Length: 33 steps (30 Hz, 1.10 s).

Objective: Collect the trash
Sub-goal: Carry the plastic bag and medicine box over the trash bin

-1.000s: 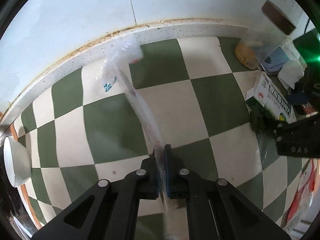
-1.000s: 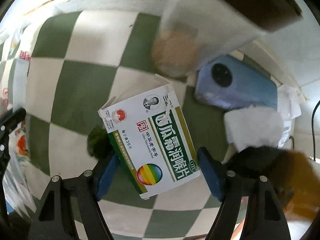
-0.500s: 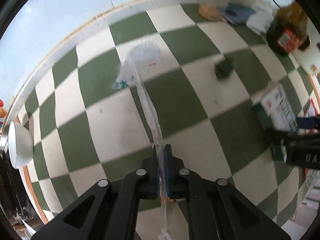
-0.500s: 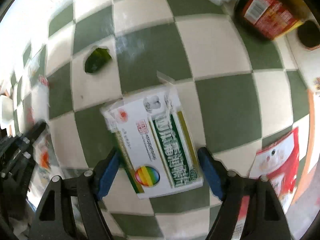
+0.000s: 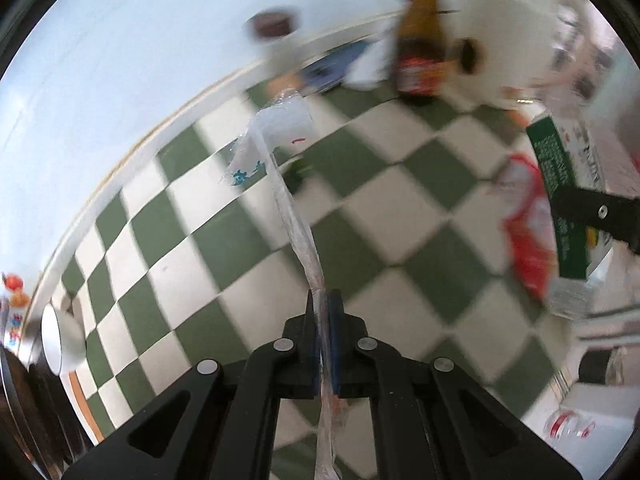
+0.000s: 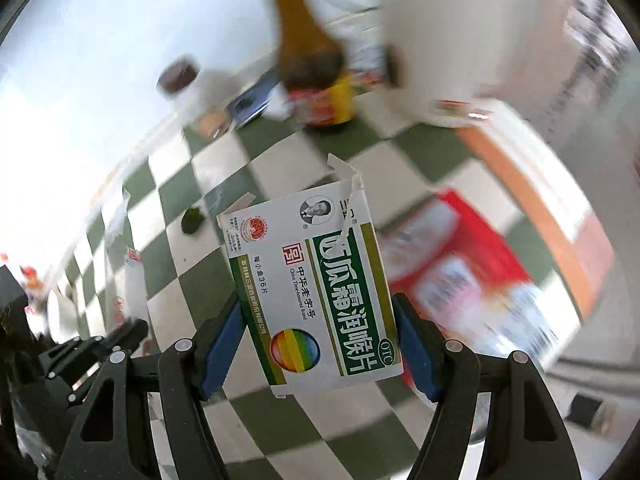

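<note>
Medicine box (image 6: 316,292) clamped in right gripper (image 6: 320,344), plastic wrapper (image 5: 280,152) in left gripper (image 5: 325,320); bottle (image 6: 316,76) behind.

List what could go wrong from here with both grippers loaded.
1. The left gripper pinches only a thin strip of the plastic bag; the trailing film could slip out or snag.
2. The right gripper holds the box by its lower sides, with the torn top flaps free; the box may tilt or slide out.
3. Both views are blurred, and the brown bottle stands upright nearby; a swing could topple it.
</note>
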Each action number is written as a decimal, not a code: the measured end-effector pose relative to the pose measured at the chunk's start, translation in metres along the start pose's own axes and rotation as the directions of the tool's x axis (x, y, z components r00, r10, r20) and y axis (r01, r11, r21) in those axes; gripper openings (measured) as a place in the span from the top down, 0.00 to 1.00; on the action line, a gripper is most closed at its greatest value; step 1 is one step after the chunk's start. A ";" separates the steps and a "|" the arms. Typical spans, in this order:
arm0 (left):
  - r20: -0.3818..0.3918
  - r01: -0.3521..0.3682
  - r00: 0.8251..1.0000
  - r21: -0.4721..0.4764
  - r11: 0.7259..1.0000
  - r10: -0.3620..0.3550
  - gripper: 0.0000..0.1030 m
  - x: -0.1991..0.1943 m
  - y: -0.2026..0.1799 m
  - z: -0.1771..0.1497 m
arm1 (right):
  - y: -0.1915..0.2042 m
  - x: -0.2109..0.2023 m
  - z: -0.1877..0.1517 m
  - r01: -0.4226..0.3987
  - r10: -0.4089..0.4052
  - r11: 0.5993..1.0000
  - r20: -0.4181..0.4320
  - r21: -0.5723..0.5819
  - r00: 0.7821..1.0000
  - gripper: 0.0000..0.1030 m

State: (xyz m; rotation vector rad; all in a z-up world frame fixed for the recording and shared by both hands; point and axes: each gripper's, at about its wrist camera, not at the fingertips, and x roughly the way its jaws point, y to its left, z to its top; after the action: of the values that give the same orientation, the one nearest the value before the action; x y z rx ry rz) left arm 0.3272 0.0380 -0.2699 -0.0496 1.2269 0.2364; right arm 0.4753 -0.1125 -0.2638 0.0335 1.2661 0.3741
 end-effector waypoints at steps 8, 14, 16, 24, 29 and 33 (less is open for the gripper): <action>0.081 0.112 0.986 0.310 0.944 -0.144 0.99 -0.070 -0.148 0.003 | -0.142 -0.081 -0.124 0.002 -0.032 0.950 0.091 0.312 0.995 0.29; -0.022 0.231 0.965 0.540 0.809 -0.261 0.99 -0.088 -0.288 -0.044 | -0.263 -0.106 -0.242 0.050 -0.114 0.814 0.075 0.578 0.991 0.29; -0.080 0.269 0.957 0.606 0.749 -0.280 0.99 -0.082 -0.337 -0.069 | -0.305 -0.106 -0.290 0.054 -0.132 0.743 0.066 0.667 0.989 0.29; -0.293 0.386 0.923 0.723 0.574 -0.251 0.99 0.004 -0.509 -0.181 | -0.426 -0.041 -0.459 0.100 -0.151 0.492 -0.028 0.865 0.988 0.29; -0.448 0.474 0.872 0.674 0.566 -0.198 0.99 0.106 -0.572 -0.243 | -0.481 0.047 -0.546 0.088 -0.102 0.383 -0.052 0.920 0.993 0.29; -0.607 0.547 0.784 0.577 0.606 -0.129 0.99 0.225 -0.602 -0.288 | -0.520 0.133 -0.600 0.015 -0.031 0.287 -0.006 0.958 0.999 0.30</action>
State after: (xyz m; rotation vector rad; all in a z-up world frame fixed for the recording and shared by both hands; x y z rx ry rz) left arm 0.2551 -0.5617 -0.6321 0.3749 1.7438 -0.7013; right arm 0.0810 -0.6698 -0.6903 1.0913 1.3052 -0.5110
